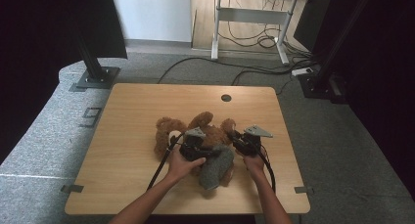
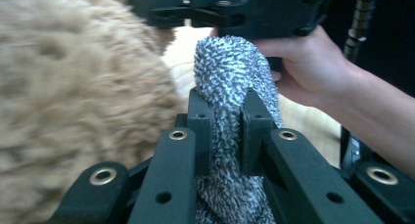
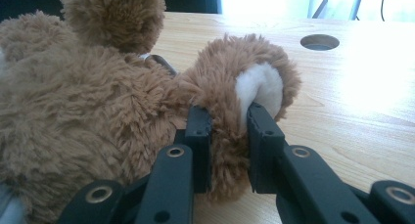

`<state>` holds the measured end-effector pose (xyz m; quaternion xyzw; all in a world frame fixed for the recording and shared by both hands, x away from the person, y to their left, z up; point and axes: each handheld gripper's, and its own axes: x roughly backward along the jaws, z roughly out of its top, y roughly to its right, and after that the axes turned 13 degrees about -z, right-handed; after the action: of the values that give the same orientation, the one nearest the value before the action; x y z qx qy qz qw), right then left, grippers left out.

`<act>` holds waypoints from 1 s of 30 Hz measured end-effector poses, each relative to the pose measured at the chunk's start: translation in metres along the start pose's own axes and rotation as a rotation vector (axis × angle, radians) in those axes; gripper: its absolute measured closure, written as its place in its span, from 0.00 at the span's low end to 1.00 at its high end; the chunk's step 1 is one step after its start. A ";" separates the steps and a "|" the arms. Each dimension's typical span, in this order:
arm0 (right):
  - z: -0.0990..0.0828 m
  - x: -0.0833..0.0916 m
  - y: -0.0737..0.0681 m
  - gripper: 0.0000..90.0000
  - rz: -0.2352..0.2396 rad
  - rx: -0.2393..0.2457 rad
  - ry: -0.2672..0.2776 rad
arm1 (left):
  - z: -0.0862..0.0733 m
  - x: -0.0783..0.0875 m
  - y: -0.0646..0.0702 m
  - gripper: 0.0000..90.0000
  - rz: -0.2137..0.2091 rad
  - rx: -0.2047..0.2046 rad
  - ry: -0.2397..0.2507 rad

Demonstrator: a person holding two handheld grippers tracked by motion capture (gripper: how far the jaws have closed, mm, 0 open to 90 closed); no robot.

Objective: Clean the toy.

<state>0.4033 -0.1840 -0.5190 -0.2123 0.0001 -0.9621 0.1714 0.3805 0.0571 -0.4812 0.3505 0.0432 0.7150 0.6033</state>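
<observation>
Pinching grey sock (image 2: 230, 82) with left gripper (image 2: 222, 131), I'm clamping teddy bear's paw (image 3: 244, 87) with right gripper (image 3: 227, 141); next, likely pulling sock toward 6 o'clock.

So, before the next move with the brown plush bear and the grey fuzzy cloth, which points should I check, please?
1. Left gripper shut on the grey fuzzy cloth: ok.
2. Right gripper shut on the brown plush bear's paw with the white pad: ok.
3. Brown plush bear lies fully on the light wooden table, away from edges: ok.
4. Gripper cables free of the bear: cannot tell.
5. How far the cloth is on the bear: cannot tell.
</observation>
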 end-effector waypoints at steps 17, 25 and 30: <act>-0.001 0.002 0.000 0.83 0.002 0.007 0.005 | 0.006 0.003 -0.007 0.88 0.068 0.012 0.014; -0.001 0.003 0.002 0.82 0.004 0.007 0.008 | 0.003 0.036 -0.014 0.88 0.118 0.017 0.073; -0.002 0.003 0.003 0.82 0.003 0.005 0.008 | -0.006 0.066 -0.026 0.88 0.160 0.047 0.107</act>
<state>0.4011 -0.1883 -0.5193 -0.2080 -0.0011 -0.9626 0.1733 0.3969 0.1251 -0.4687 0.3281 0.0638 0.7774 0.5329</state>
